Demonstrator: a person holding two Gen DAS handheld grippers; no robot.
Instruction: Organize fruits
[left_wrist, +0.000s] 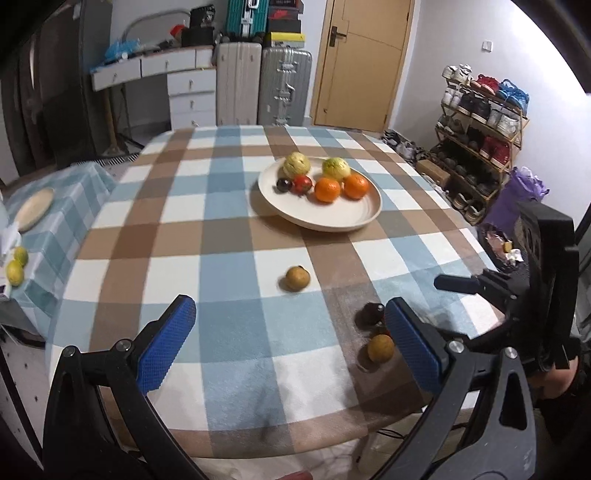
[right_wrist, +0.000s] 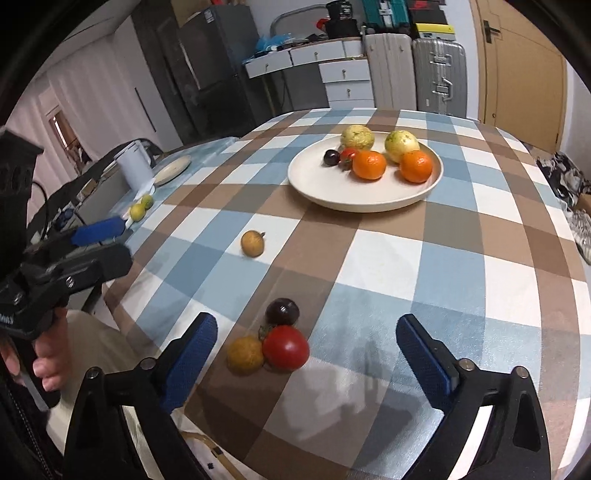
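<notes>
A cream plate on the checked table holds two oranges, two yellow-green guavas, a red tomato and a dark plum. A brown round fruit lies alone mid-table. Near the front edge lie a red tomato, a dark plum and a second brown fruit. My left gripper is open and empty above the table front. My right gripper is open around the front cluster, hovering above it.
A side table at the left carries a small plate, a white kettle and two lemons. Suitcases, drawers and a door stand behind the table. A shoe rack is at the right.
</notes>
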